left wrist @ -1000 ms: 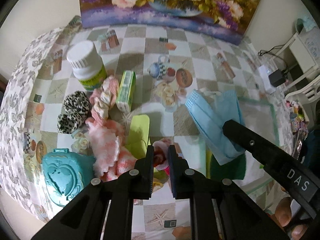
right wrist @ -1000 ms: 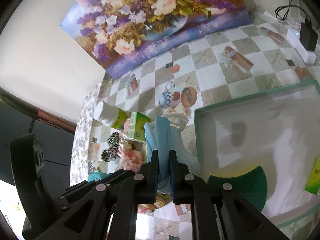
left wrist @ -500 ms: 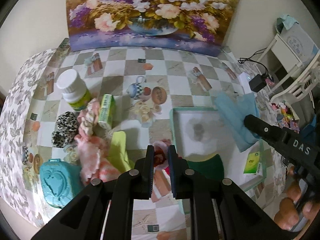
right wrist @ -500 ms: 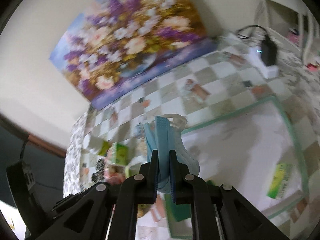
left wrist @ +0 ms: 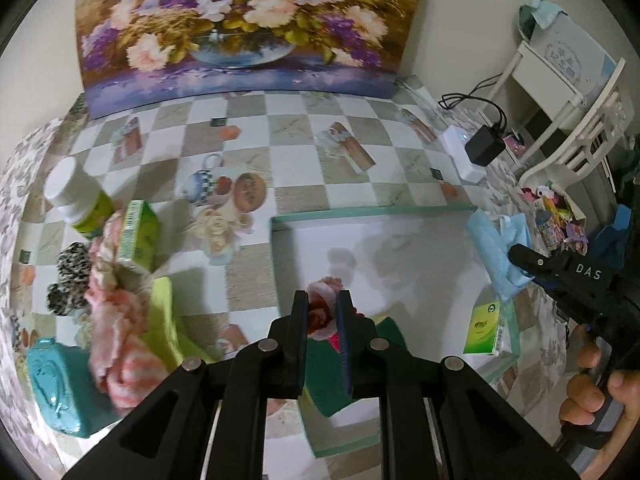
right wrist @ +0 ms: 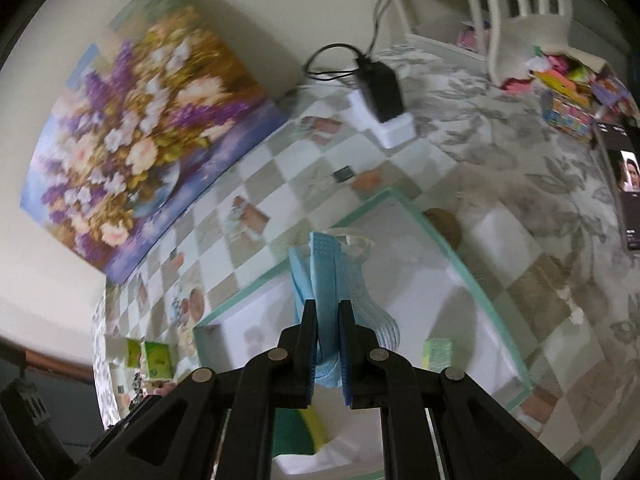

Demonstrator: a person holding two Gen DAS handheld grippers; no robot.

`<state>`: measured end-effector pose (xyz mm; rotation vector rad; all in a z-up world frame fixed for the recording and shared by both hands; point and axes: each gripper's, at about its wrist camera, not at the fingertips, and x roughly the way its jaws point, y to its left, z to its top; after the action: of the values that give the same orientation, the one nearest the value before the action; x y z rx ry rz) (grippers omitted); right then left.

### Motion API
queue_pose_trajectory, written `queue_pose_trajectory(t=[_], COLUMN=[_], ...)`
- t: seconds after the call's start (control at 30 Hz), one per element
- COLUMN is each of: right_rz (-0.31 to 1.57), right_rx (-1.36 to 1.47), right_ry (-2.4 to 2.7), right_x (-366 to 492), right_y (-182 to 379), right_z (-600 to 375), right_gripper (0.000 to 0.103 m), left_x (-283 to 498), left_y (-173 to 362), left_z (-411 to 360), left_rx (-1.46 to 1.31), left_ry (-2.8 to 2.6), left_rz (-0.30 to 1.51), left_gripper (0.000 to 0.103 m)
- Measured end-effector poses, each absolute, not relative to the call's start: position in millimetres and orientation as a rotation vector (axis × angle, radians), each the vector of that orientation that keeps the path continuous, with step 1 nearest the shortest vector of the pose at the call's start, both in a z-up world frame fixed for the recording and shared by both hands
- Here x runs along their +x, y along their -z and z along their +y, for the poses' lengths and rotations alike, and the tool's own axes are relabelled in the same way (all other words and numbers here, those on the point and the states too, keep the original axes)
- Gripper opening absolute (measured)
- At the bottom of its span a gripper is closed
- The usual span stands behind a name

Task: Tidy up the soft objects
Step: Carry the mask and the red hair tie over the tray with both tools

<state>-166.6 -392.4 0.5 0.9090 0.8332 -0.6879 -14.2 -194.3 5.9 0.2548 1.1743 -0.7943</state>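
Observation:
My left gripper (left wrist: 322, 312) is shut on a pink and red scrunchie (left wrist: 325, 300) and holds it above the near left part of the white tray (left wrist: 276, 248). My right gripper (right wrist: 328, 320) is shut on a folded blue face mask (right wrist: 325, 276) and holds it above the tray (right wrist: 424, 220); the mask also shows at the tray's right edge in the left wrist view (left wrist: 498, 252). A green sponge (left wrist: 326, 364) and a small green packet (left wrist: 486, 328) lie in the tray.
Left of the tray lie a pink fluffy cloth (left wrist: 116, 320), a leopard scrunchie (left wrist: 68, 276), a green box (left wrist: 138, 236), a white-capped bottle (left wrist: 76, 204), a yellow-green cloth (left wrist: 162, 316) and a teal heart box (left wrist: 60, 384). A charger (left wrist: 476, 152) sits at the back right.
Both grippers have moved right, from over the pile of soft things to over the tray. The mask has gone from the tray's left side to its right edge. Both stay shut.

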Motion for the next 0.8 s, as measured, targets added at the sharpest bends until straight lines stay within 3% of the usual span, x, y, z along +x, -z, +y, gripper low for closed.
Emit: queue_pose_trajectory(t=[0.8], right_rz=[0.940], right_rx=[0.895], right_ry=[0.730], right_x=[-160], right_y=[40], right_z=[-403], right_gripper=[0.014], left_x=[10], left_y=[59], left_z=[-225], left_rx=[0.209], left_ry=[0.761], left_rz=[1.236], left_gripper=[0.014])
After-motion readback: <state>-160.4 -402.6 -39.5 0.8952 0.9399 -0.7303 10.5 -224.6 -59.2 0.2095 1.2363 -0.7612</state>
